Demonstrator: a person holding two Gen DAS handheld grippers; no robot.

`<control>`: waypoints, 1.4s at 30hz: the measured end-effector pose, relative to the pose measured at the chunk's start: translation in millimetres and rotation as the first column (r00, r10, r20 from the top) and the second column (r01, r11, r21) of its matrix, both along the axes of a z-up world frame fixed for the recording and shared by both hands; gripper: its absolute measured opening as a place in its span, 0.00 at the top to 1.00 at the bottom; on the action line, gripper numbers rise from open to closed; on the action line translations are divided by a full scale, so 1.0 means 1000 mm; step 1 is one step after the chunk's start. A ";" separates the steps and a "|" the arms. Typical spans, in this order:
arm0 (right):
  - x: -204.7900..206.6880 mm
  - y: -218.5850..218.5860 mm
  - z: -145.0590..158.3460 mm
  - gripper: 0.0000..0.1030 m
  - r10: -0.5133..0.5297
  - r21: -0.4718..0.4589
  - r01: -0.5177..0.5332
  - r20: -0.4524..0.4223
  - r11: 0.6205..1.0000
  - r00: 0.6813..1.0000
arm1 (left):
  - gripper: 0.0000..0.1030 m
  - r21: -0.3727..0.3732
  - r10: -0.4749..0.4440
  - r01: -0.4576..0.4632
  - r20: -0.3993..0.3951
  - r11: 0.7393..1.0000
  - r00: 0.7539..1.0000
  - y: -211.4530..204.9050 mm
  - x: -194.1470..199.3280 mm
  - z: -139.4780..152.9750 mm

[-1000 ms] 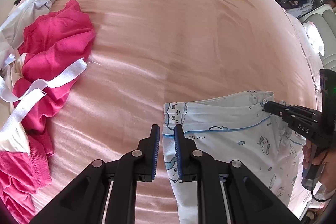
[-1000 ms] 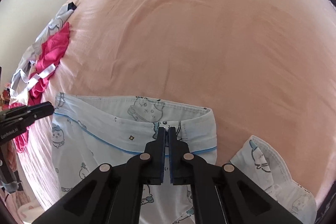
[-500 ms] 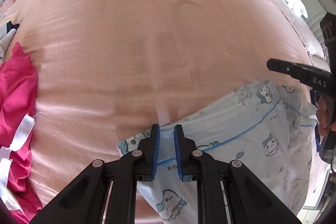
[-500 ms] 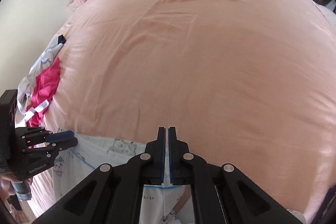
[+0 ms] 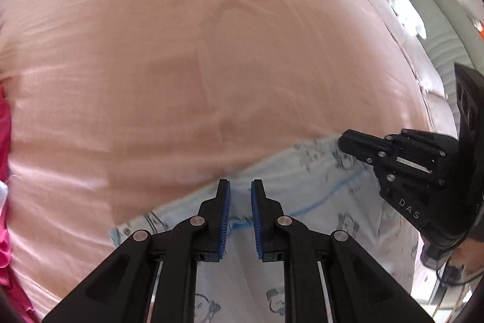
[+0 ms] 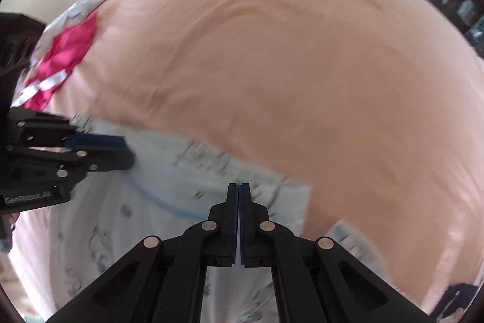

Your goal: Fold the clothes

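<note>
Swinging the printed garment (image 6: 169, 196) back down onto the bed (image 5: 181, 65); half a second ago its top edge hung higher. Right gripper (image 6: 239, 192) clamped on the edge, left gripper (image 5: 240, 189) narrowly parted around cloth.

Both wrist views low over bed (image 5: 211, 50), sharing garment (image 6: 151, 186)

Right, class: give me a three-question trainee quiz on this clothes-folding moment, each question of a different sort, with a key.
1. True or false: the right gripper is shut on the printed garment.
2. The left gripper stands: A) with a gap between its blue pads, B) clamped tight, C) out of view.
3. Fill in: the bright pile at the edge of the peach bedsheet is the ____ clothing.

Key: 1 true; 2 A; 3 pink.
</note>
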State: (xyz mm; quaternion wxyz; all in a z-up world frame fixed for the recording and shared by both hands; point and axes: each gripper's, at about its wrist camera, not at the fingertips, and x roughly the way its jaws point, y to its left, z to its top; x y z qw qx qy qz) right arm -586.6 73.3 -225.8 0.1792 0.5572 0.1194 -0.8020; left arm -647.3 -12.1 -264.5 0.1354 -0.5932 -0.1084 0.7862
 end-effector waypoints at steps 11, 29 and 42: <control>0.035 -0.030 -0.014 1.00 0.335 -0.099 -0.321 0.209 0.942 0.919 | 0.48 -0.360 -0.204 0.220 0.083 0.907 0.976 -0.046 0.106 0.002; 0.186 0.036 -0.001 0.74 0.219 -0.172 -0.190 0.166 0.967 0.962 | 0.47 -0.294 -0.643 0.618 0.015 0.729 0.766 0.001 0.196 0.020; 0.171 0.182 0.035 0.69 -0.306 -0.036 0.308 0.056 0.951 0.951 | 0.47 -0.182 -0.487 0.461 -0.134 0.868 0.863 0.101 0.115 0.061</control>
